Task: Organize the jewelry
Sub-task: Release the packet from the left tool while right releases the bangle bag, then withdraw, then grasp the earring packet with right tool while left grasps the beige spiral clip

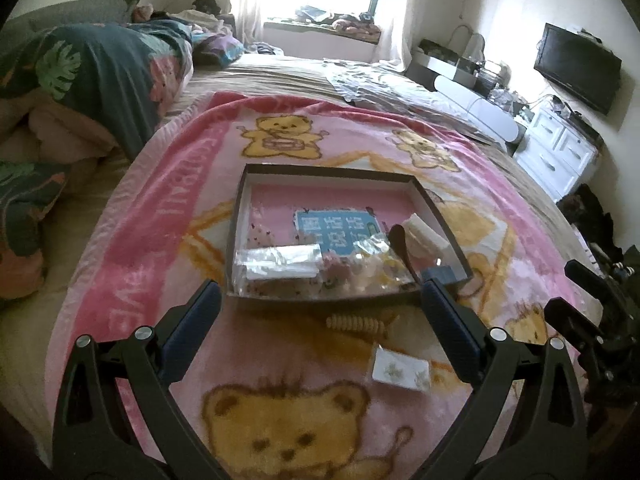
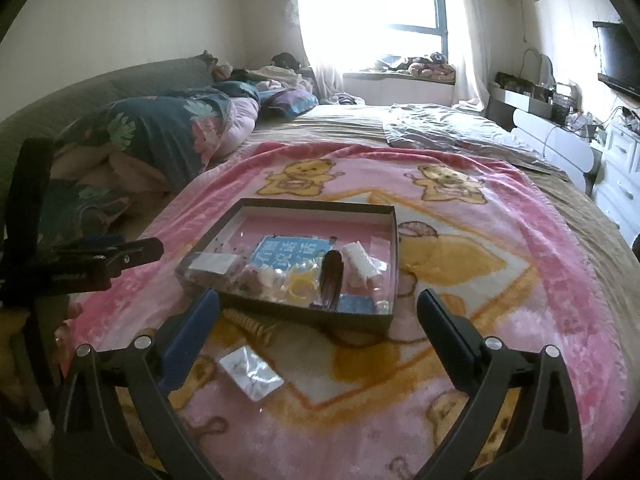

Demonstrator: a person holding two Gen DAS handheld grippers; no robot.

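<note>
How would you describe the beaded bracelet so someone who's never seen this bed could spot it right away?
On the pink teddy-bear blanket lies a shallow dark cardboard box full of trinkets. Just outside its near wall lies the pale wooden beaded bracelet. Unlike the flat clear plastic packet of earrings nearby, it is a ribbed row of beige discs.

Blanket [image 2: 500, 248]: fleecy pink cloth, matt. Box [image 2: 316, 205]: dark matt cardboard walls, glossy clear packets inside. Bead strand [image 1: 356, 325]: ribbed, wood-like. Earring card [image 1: 400, 370]: white paper under shiny film. Tongs: matt black plastic, metal rivets.
</note>
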